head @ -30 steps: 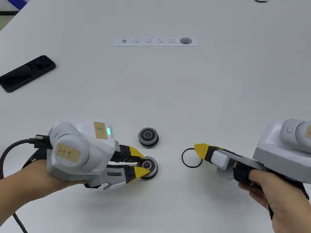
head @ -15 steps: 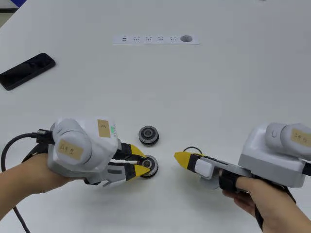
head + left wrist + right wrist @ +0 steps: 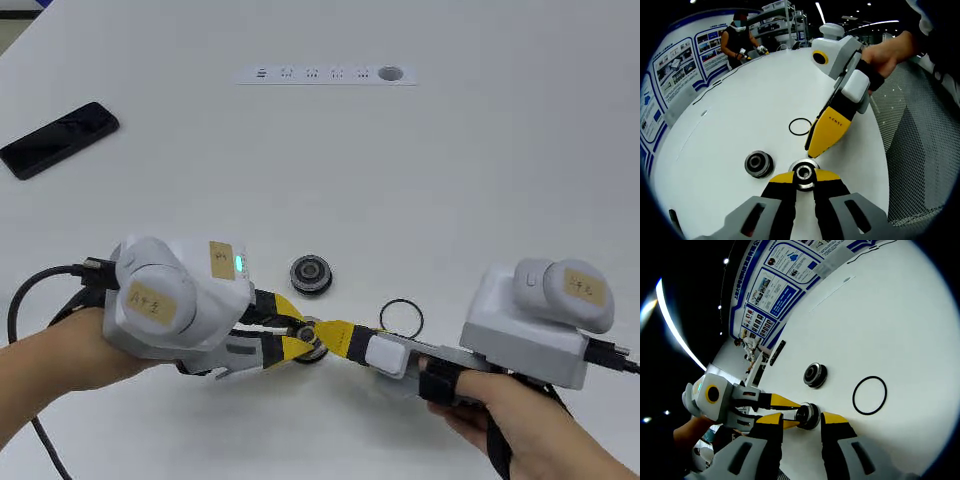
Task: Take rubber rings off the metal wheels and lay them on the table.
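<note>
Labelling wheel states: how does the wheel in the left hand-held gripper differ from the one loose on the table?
The held wheel is clamped in the jaws of the left hand-held gripper; the free wheel sits untouched on the table. The right hand-held gripper has its tips at the held wheel, not the free wheel. The held wheel's rim looks bright, the free wheel's darker. Both are round with a central hub.

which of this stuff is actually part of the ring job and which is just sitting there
Part of the job:
- wheel clamped in the left gripper
- right gripper, jaws open either side of that wheel
- second wheel, lying free on the table
- loose rubber ring, flat on the table

Just lying about:
- black phone
- white power strip
</note>
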